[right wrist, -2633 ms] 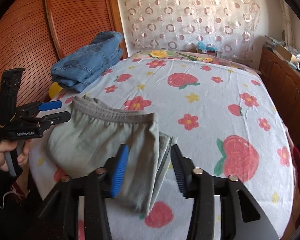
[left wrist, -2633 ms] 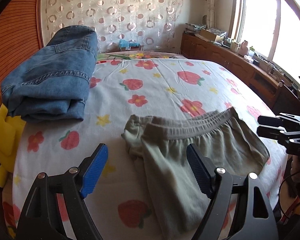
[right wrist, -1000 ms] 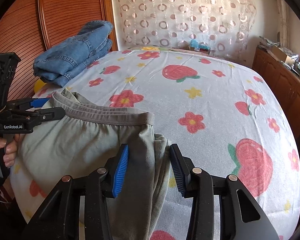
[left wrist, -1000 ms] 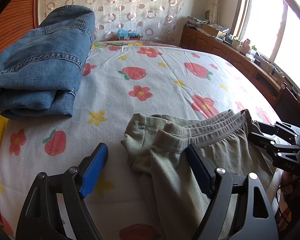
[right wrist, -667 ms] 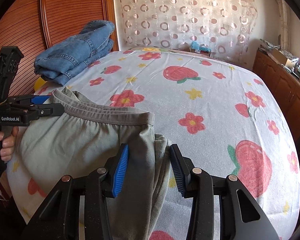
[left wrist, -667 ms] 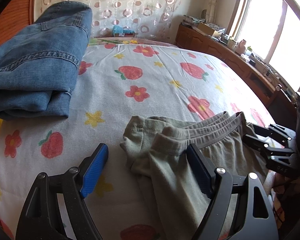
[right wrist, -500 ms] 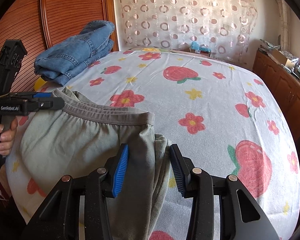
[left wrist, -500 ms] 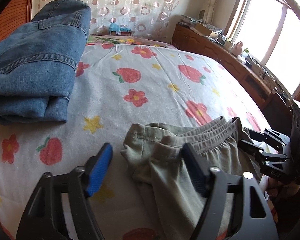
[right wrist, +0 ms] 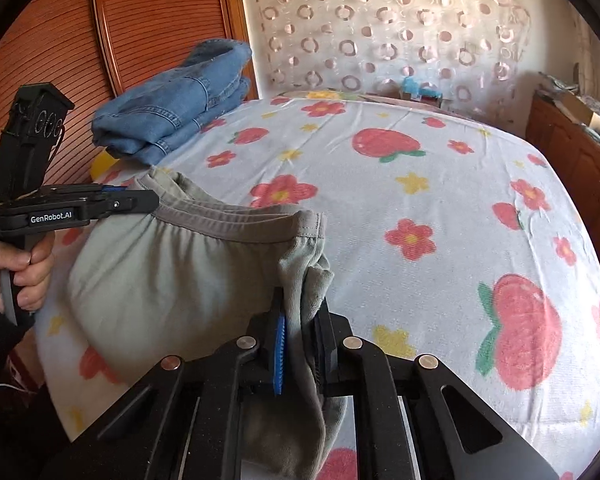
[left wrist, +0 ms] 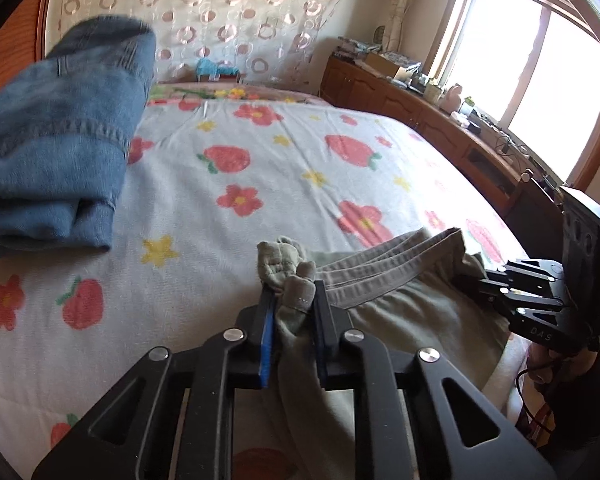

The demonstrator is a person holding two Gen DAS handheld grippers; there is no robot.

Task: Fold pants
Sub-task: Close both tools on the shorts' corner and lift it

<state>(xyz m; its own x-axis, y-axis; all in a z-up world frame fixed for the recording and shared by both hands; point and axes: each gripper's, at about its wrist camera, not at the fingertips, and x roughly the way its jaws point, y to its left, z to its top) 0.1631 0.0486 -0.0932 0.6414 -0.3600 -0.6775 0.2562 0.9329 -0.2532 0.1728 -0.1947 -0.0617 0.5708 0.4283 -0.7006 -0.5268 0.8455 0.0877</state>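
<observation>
Both my left gripper (left wrist: 291, 312) and right gripper (right wrist: 302, 326) are closing on the grey pants' (right wrist: 188, 280) waistband corners (bunched cloth between the pads), lift-and-fold likely next.

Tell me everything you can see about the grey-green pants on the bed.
The grey-green pants are soft knit with a gathered, darker elastic waistband. They lie on the flower-print bedspread, legs trailing toward the cameras. Each end of the waistband is bunched between a closing gripper's fingers: the left gripper and the right gripper. The band between them sags in loose layers.
</observation>
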